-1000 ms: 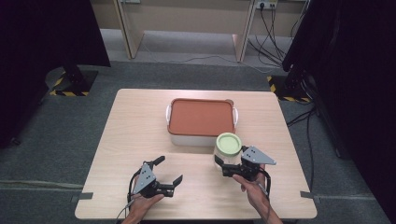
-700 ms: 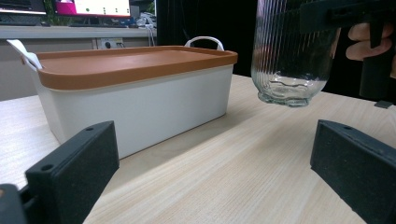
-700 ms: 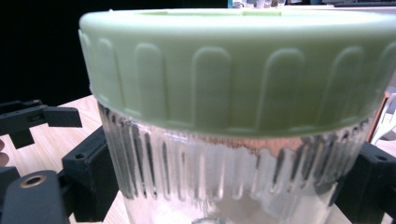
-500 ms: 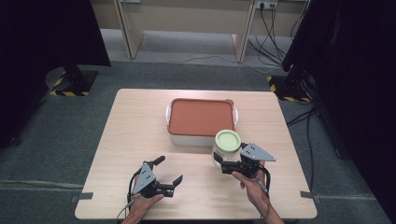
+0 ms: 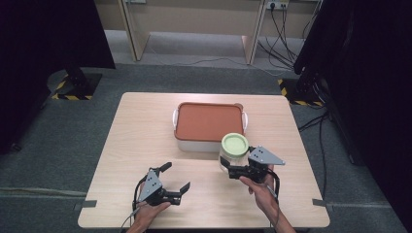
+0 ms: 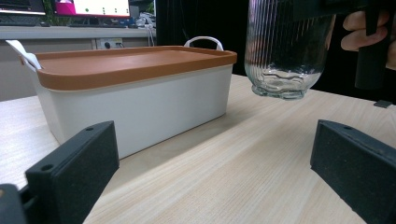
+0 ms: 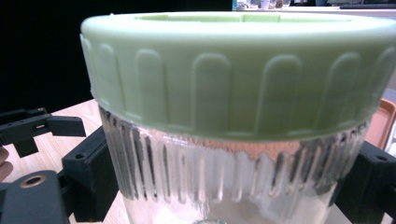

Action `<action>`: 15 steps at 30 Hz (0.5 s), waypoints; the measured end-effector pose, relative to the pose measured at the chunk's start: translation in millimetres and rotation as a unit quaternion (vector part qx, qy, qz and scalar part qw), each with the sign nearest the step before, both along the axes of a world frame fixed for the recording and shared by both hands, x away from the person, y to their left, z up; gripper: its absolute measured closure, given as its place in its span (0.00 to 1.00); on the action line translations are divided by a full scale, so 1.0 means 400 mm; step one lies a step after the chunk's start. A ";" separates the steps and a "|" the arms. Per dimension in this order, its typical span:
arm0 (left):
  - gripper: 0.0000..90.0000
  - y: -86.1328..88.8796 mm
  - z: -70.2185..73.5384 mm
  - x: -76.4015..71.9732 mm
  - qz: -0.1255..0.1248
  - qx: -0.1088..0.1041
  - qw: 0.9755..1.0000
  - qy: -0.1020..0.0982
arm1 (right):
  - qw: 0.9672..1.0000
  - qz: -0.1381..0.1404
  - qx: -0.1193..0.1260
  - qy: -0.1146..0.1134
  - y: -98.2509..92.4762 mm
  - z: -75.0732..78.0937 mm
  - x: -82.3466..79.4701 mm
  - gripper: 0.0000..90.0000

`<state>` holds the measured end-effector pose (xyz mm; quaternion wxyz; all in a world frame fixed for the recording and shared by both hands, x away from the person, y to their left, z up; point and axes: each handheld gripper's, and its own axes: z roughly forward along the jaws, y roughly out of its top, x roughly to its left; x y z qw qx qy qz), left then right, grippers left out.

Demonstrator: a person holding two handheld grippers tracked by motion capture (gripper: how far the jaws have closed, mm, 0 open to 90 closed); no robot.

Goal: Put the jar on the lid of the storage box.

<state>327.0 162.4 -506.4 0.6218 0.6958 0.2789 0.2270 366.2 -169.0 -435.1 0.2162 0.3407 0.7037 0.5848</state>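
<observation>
Pale green lid, clear ribbed jar, white box, orange-brown cover

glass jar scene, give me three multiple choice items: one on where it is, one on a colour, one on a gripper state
1. Where is the glass jar?
A. inside the box
B. held just above the table
C. on the floor

2. What colour is the jar lid?
A. pale green
B. red
C. black

3. How is the left gripper?
A. shut on the jar
B. shut on the box
C. open, holding nothing

Answers: 1 B, the left gripper view shows its base clear of the table. 2 A, the right gripper view shows it pale green. 3 C, its jaws stand wide apart.
</observation>
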 end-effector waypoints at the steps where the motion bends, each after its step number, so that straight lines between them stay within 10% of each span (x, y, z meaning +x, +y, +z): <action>1: 0.01 0.000 0.000 0.000 0.000 0.000 1.000 0.000 | 1.000 0.001 0.001 0.000 0.002 0.002 0.001 0.13; 15: 0.01 0.000 0.000 0.000 0.000 0.001 1.000 -0.001 | 1.000 0.001 0.005 0.003 0.011 0.020 0.014 0.13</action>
